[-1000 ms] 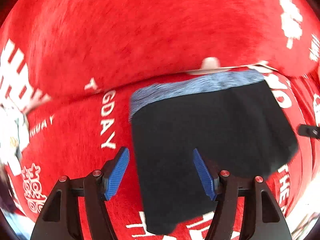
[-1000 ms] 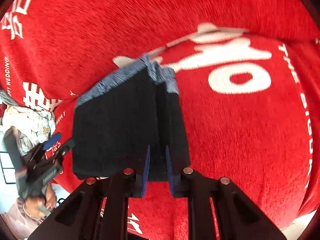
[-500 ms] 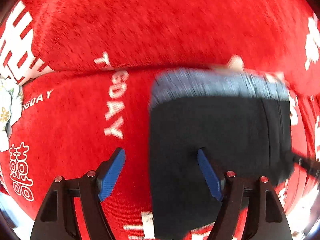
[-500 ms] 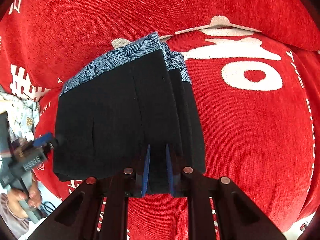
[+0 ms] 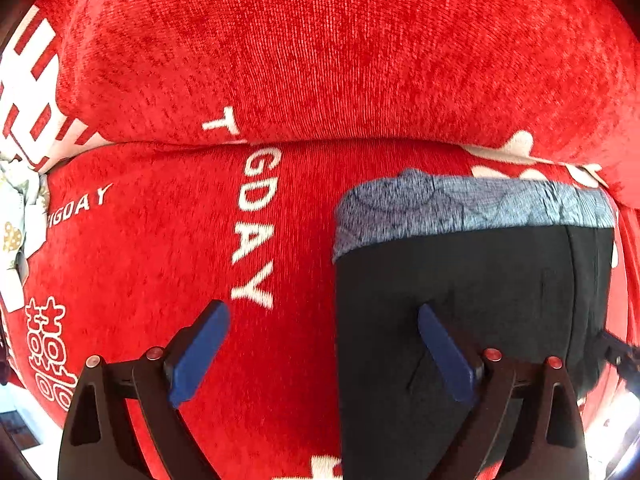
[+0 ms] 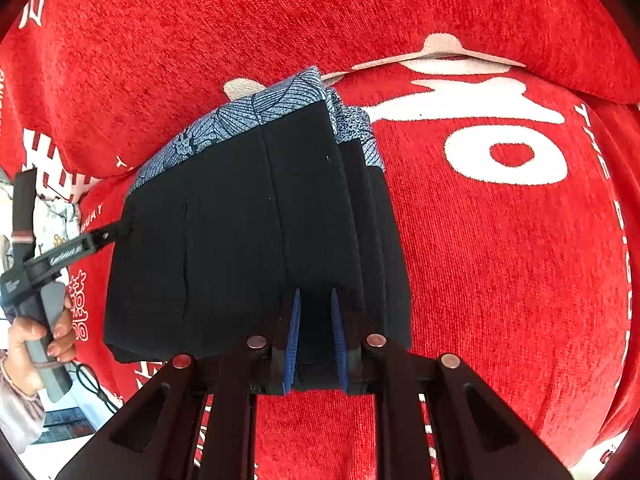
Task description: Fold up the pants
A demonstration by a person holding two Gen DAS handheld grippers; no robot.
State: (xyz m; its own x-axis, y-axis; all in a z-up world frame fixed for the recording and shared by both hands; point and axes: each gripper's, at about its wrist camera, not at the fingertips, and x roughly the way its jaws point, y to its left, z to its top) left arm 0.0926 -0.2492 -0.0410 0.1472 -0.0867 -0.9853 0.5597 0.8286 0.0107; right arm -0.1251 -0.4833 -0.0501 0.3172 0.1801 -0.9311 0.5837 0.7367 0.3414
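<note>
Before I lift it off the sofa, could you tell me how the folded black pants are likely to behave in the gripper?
The pants will probably sag: they are soft cloth, stacked in loose layers at the right edge. Those layers may slide apart, since the right gripper pinches only the near edge. They look light; the left gripper, its jaws just opened wide, straddles their left edge without pressing on them.

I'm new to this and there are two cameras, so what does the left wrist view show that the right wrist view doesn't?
Only the left view shows the left gripper open, one finger over the pants. Only the right view shows the right gripper shut on the pants' stacked edge and a hand on a handle. Both show the folded pants on the red cover.
</note>
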